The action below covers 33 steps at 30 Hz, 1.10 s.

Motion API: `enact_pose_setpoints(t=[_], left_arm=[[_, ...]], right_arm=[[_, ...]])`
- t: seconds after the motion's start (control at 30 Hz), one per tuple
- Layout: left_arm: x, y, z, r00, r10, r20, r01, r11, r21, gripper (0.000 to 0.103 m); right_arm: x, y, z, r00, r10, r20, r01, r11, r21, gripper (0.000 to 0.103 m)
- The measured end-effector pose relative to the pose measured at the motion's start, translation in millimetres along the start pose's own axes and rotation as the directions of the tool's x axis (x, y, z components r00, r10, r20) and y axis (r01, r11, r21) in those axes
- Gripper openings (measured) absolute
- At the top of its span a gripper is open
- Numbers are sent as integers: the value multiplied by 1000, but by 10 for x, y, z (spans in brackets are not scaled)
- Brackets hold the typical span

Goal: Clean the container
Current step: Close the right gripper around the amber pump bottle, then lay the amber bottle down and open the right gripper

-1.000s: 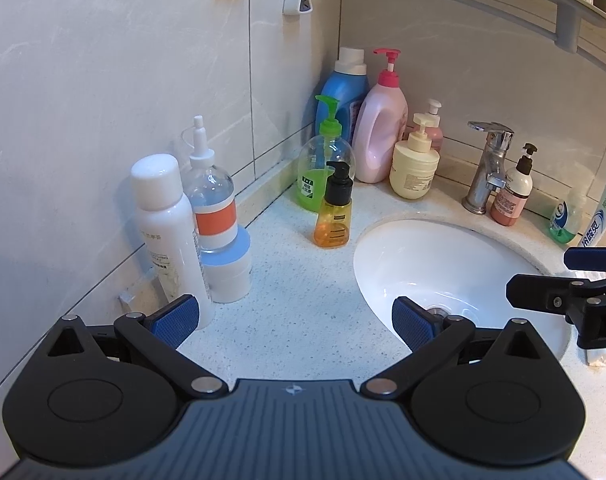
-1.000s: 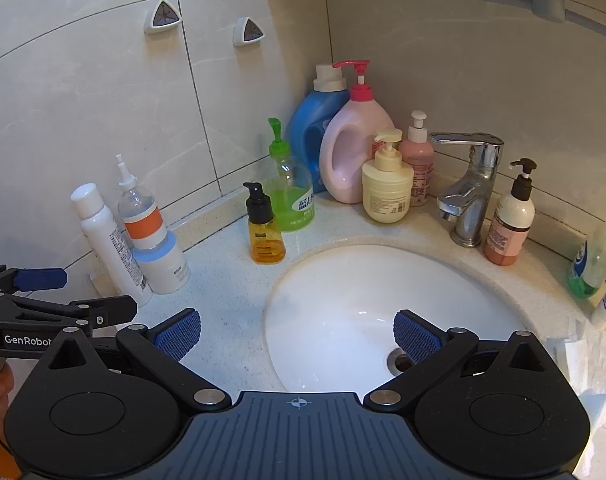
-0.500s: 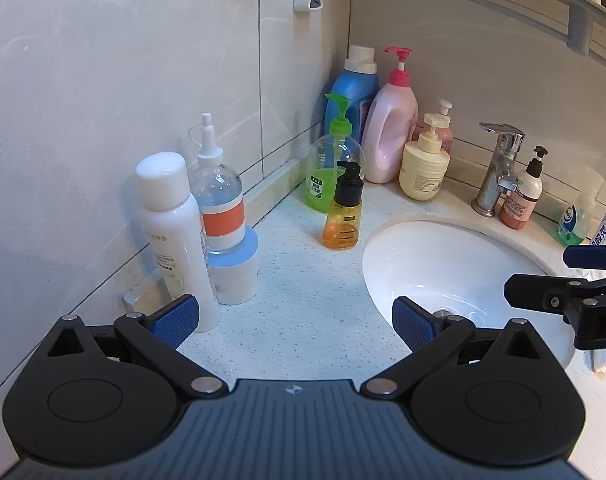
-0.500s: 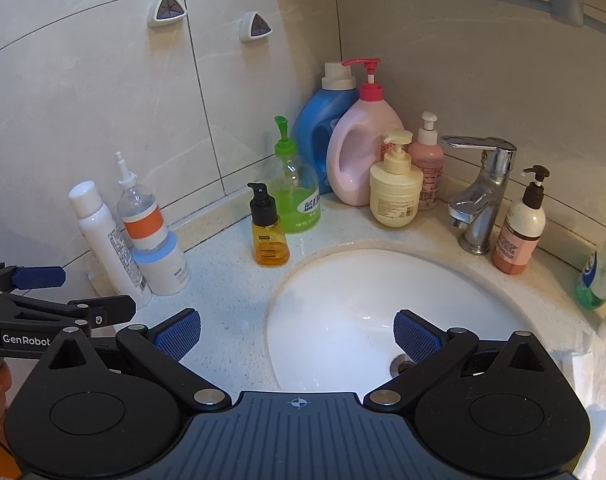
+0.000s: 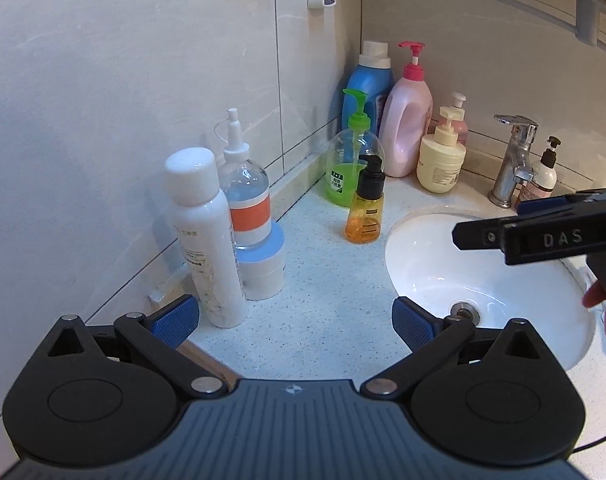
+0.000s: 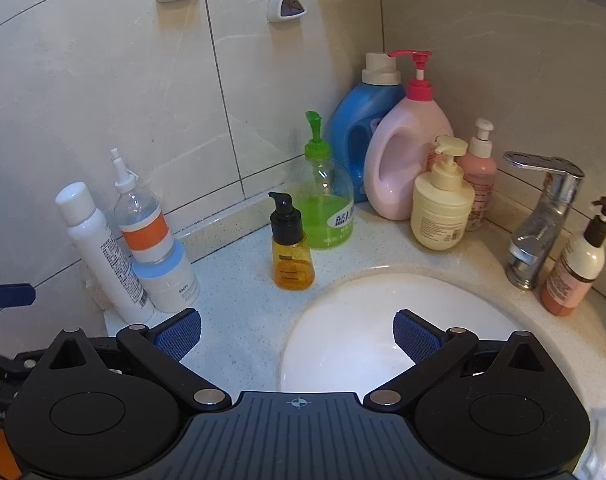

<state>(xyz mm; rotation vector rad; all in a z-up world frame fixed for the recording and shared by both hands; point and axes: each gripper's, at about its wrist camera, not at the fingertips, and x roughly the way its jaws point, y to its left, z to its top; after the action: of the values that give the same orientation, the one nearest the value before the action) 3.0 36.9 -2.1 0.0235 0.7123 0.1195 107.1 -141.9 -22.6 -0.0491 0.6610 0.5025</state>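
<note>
Both grippers hover open and hold nothing. My left gripper (image 5: 295,324) is over the speckled counter (image 5: 323,280), with a tall white bottle (image 5: 209,240) just beyond its left finger. My right gripper (image 6: 298,336) straddles the left rim of the white sink basin (image 6: 363,320); a small amber pump bottle (image 6: 293,256) stands ahead of it. In the left wrist view the right gripper (image 5: 499,220) reaches over the sink basin (image 5: 443,264), and a hand shows behind it. The amber pump bottle (image 5: 365,216) stands by the basin's rim.
A clear bottle with an orange band (image 6: 143,220) sits on a blue-banded white jar (image 6: 165,276). Green soap (image 6: 327,208), blue detergent (image 6: 359,128), a pink jug (image 6: 403,160) and a cream pump bottle (image 6: 441,208) crowd the corner. A chrome faucet (image 6: 543,220) stands behind the basin.
My right gripper has moved forward and left, closer to the bottles, and now reaches farther over the sink in the left wrist view. The left gripper has drawn back slightly. Both stay open.
</note>
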Motion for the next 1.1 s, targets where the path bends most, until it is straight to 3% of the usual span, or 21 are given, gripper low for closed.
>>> enact_pose_setpoints(t=[0.33, 0.47, 0.9, 0.97, 1.1], left_arm=[[-132, 189, -54, 997, 74, 5, -73, 996, -44, 103], [-176, 228, -80, 994, 109, -1, -109, 993, -45, 103], [-290, 362, -178, 982, 185, -32, -187, 980, -66, 103], [-302, 381, -190, 981, 190, -37, -193, 979, -73, 103], [-319, 406, -211, 981, 193, -36, -195, 978, -78, 103]], right_arm=[[601, 6, 256, 999, 54, -6, -54, 997, -52, 92], [821, 28, 300, 999, 52, -18, -53, 997, -62, 77], [1347, 56, 432, 999, 31, -41, -33, 998, -59, 50], [1392, 23, 457, 999, 13, -48, -16, 998, -61, 39], [1403, -5, 470, 999, 14, -47, -16, 999, -50, 38]])
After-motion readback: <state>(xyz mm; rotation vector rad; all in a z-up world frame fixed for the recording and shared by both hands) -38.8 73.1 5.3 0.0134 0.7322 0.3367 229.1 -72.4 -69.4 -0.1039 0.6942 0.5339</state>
